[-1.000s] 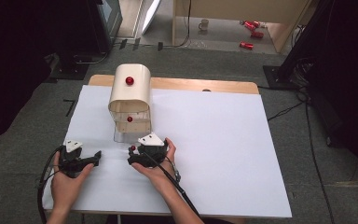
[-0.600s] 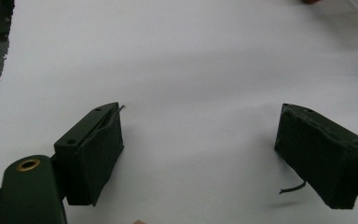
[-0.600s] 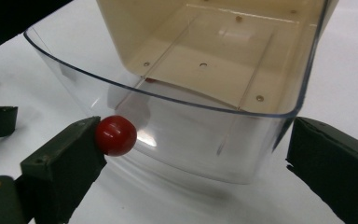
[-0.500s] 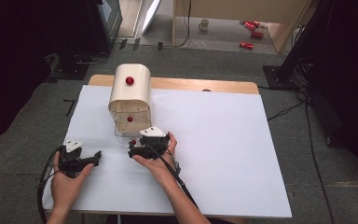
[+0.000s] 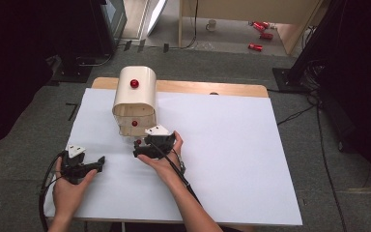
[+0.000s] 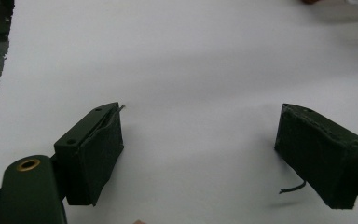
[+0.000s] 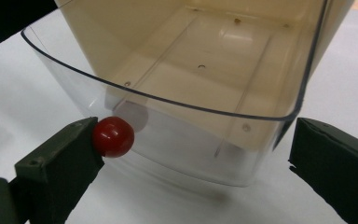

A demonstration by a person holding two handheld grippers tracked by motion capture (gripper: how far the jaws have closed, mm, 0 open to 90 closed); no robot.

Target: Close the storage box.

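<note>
A cream box (image 5: 134,99) with a rounded top stands at the back left of the white table (image 5: 232,145), with a red knob (image 5: 134,83) on top. Its lowest drawer (image 7: 191,135), of clear plastic, is pulled out and empty. My right gripper (image 5: 138,148) sits at the drawer's front. In the right gripper view the right gripper (image 7: 196,140) is open wide, its jaws having just been opening. The drawer's red knob (image 7: 113,136) lies between them against the left pad, unclamped. My left gripper (image 5: 99,163) rests on the sheet to the left; the left gripper (image 6: 200,116) is open and empty.
A second red knob (image 5: 134,123) shows on the box front above the drawer. The wooden table edge (image 5: 212,88) runs behind the white sheet. Dark floor, stands and cables surround the table. Red cans (image 5: 256,47) lie on the floor far back.
My right hand has edged a little away from the person, toward the box. The left hand has stayed still.
</note>
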